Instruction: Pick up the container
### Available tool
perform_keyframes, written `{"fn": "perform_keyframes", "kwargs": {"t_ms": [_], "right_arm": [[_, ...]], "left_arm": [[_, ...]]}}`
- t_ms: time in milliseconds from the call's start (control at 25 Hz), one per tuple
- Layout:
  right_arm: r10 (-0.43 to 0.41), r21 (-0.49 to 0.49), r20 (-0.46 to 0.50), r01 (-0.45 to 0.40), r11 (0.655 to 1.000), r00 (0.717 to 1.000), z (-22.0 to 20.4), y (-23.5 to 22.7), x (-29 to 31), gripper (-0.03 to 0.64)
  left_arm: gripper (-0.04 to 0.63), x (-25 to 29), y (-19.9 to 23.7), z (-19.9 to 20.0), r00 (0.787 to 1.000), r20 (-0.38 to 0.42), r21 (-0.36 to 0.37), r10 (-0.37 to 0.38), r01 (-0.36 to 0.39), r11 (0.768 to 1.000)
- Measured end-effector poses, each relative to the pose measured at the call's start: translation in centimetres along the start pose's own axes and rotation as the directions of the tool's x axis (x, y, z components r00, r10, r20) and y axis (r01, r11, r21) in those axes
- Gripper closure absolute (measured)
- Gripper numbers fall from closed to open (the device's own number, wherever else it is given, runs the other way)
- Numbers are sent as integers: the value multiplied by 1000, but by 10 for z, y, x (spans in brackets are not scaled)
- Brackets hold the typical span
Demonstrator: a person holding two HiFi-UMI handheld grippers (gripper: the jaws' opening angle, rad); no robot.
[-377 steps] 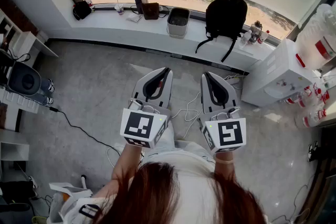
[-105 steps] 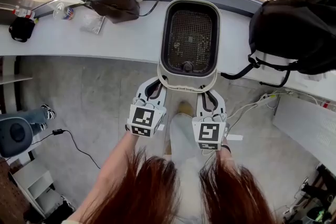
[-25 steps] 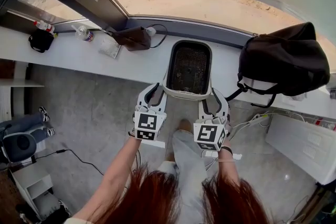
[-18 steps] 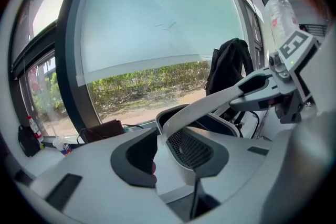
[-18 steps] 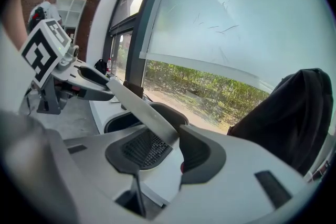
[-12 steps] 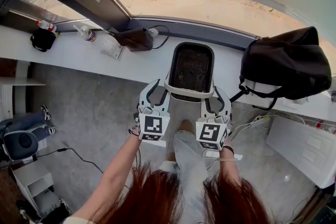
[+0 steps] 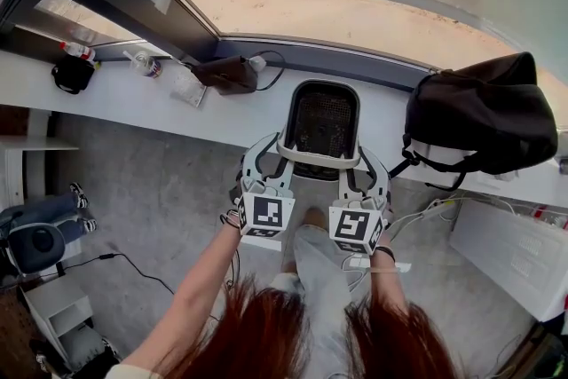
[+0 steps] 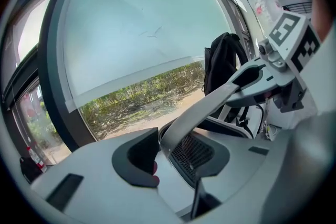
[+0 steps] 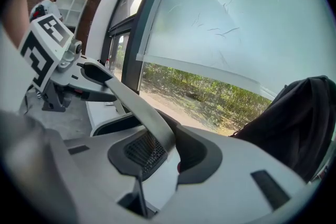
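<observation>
Both spread, left tongs (image 7: pixel 266 146) just opening and right tongs (image 7: pixel 366 155) just closing, they straddle the handle (image 7: pixel 319 161) of the container (image 7: pixel 324 84) straight ahead.

On a white windowsill (image 7: pixel 115 102), run from 9 to 3 o'clock in the head view, a black backpack (image 7: pixel 479 115) is set at 2 o'clock. At 11 o'clock a dark brown pouch (image 7: pixel 226 74) is laid, with a clear packet (image 7: pixel 188 87) just beside it. A small bottle (image 7: pixel 142 64) is stood towards 10 o'clock, and a small black bag (image 7: pixel 71 74) is placed beyond it. A black cable (image 7: pixel 133 266) is trailed over the grey floor (image 7: pixel 160 191) at 8 o'clock, and a white cabinet (image 7: pixel 519 248) is seen at 4 o'clock.
</observation>
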State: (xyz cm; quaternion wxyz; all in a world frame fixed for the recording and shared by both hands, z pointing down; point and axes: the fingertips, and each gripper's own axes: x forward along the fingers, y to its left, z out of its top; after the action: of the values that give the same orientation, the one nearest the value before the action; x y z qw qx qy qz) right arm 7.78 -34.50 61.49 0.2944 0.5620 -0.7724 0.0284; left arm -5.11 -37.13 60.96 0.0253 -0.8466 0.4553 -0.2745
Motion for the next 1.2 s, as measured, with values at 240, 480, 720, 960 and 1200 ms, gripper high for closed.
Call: {"fn": "perform_keyframes", "kwargs": {"t_ms": [240, 480, 720, 960, 1200], "right_arm": [[-9, 8, -1, 9, 1000, 1000, 6, -8, 6, 505], [-17, 1, -6, 17, 1000, 1000, 8, -15, 11, 515], [-23, 7, -3, 23, 1000, 1000, 16, -20, 15, 523], [-19, 25, -4, 19, 1000, 1000, 17, -22, 17, 530], [-17, 22, -9, 18, 1000, 1000, 16, -19, 6, 531]], "left_arm": [[472, 8, 6, 9, 1000, 6, -1, 24, -24, 1000], [479, 15, 10, 14, 999, -10, -20, 31, -32, 999], [484, 17, 16, 19, 999, -16, -54, 41, -42, 998], [488, 20, 18, 22, 999, -24, -86, 47, -49, 995], [488, 10, 14, 23, 999, -21, -87, 45, -46, 995]]}}
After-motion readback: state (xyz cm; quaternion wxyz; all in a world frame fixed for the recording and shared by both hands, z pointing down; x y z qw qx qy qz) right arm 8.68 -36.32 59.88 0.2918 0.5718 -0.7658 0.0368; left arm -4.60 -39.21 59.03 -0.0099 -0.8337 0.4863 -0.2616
